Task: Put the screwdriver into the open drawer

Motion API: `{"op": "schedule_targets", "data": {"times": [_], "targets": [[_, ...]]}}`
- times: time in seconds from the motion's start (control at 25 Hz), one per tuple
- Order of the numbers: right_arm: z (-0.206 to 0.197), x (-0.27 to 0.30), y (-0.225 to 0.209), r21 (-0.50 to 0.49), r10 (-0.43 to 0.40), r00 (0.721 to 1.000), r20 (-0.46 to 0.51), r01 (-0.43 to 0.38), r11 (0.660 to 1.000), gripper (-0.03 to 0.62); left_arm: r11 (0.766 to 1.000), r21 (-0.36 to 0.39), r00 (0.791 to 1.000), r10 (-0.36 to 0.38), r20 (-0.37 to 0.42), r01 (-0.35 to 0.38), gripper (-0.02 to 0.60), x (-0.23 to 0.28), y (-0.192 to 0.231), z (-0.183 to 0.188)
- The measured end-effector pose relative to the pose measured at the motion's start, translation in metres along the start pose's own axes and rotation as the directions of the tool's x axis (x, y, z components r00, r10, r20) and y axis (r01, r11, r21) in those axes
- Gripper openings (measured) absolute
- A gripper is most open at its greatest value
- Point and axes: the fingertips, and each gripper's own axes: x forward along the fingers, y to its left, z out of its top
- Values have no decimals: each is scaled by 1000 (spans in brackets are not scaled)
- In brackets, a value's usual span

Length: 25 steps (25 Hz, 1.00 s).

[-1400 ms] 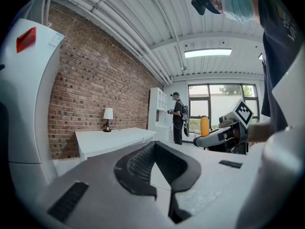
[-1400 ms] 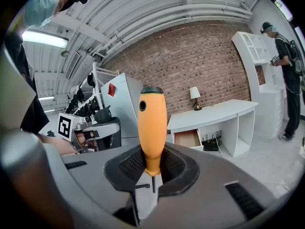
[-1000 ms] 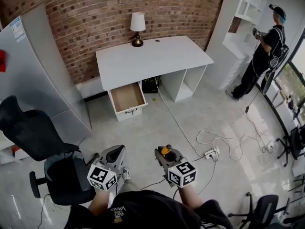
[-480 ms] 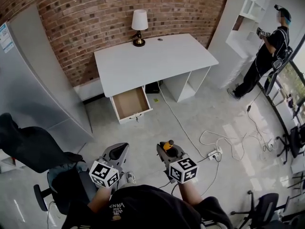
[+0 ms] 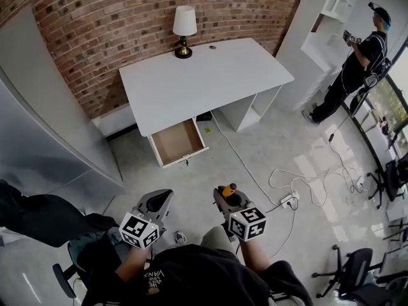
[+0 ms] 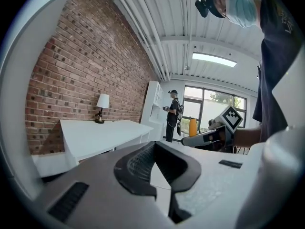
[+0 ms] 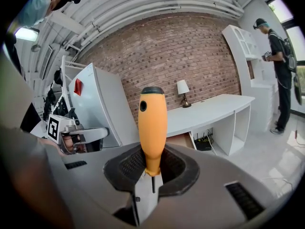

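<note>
My right gripper (image 5: pixel 224 194) is shut on the screwdriver (image 5: pixel 228 189), whose orange handle (image 7: pixel 152 127) sticks up out of the jaws with the thin shaft down between the pads. The left gripper (image 5: pixel 159 198) is level with it to the left, shut and empty, its tips (image 6: pixel 155 144) meeting. Both are held above the floor, well short of the white desk (image 5: pixel 204 75). The open drawer (image 5: pixel 185 159) sticks out under the desk's left part, its brown inside empty; it also shows as the drawer (image 7: pixel 180 140) just right of the handle.
A lamp (image 5: pixel 184 27) stands at the desk's back edge. A black office chair (image 5: pixel 44 218) is close on my left, beside a grey cabinet (image 5: pixel 51 107). A power strip with cables (image 5: pixel 287 199) lies on the floor at right. A person (image 5: pixel 357 62) stands by the white shelf (image 5: pixel 331 18).
Both grippers have been carried forward toward the desk, so desk and drawer sit nearer and lower in the head view. The screwdriver stays in the right gripper.
</note>
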Motion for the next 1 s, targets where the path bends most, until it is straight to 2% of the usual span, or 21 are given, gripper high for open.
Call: {"op": "schedule_targets", "data": {"times": [0.2,0.36,0.56,0.8,1.0], "targets": [[6,25,-20,-6,34,999,-24,-34,999,54,999,-22,999,34,6,-34,8,17,14,-3],[13,50,-48,-51,93,994,-64,-96,994,54,990,-38,990,136,20,-136,8,36,32,-4],[25,75,-86,-112,173,976,-129,-188,976,54,962,-66,963,266,45,-263,8,67,44,0],[49,104,-131,-159,257,949,-182,-286,945,54,925,-97,923,376,80,-368,8,115,58,12],[58,129,-159,-184,321,919,-230,-365,913,54,885,-124,886,458,64,-449,8,147,66,7]]}}
